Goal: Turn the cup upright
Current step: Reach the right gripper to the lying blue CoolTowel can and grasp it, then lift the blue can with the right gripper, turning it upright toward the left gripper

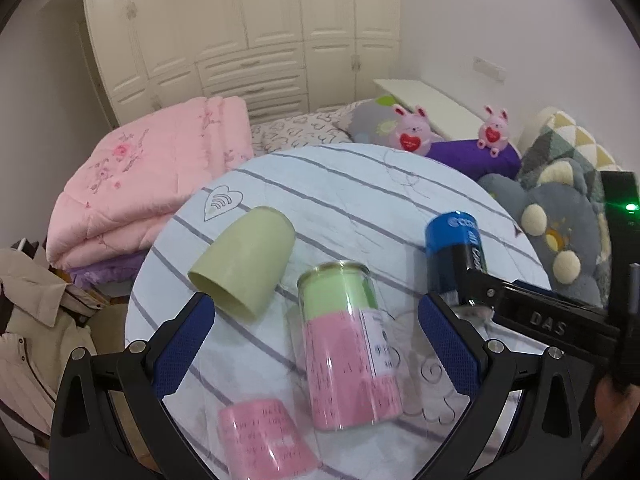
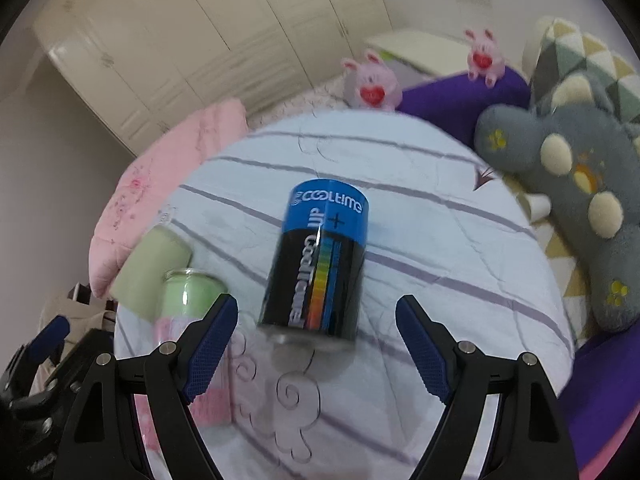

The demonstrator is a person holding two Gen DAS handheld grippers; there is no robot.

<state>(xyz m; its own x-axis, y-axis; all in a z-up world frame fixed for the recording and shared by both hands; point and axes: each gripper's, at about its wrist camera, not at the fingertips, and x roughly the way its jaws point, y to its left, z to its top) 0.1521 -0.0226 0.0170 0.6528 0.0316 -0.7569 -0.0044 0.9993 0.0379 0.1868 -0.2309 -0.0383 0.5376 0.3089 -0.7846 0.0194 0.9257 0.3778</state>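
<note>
A pale green cup (image 1: 244, 262) lies on its side on the round table (image 1: 360, 184), its mouth toward me and the left. It also shows at the left in the right wrist view (image 2: 150, 270). My left gripper (image 1: 316, 340) is open and empty, its left fingertip just below the cup's rim. My right gripper (image 2: 316, 344) is open and empty, hovering in front of a blue and black battery-shaped can (image 2: 318, 258) that stands on the table. The right gripper's finger (image 1: 532, 308) crosses in front of that can (image 1: 454, 254) in the left wrist view.
A clear jar with green and pink contents (image 1: 348, 344) stands between my left fingers. A second pink jar (image 1: 264, 440) is nearer. A folded pink quilt (image 1: 140, 184), pink bunny toys (image 1: 412, 130) and a grey plush (image 2: 580, 200) surround the table.
</note>
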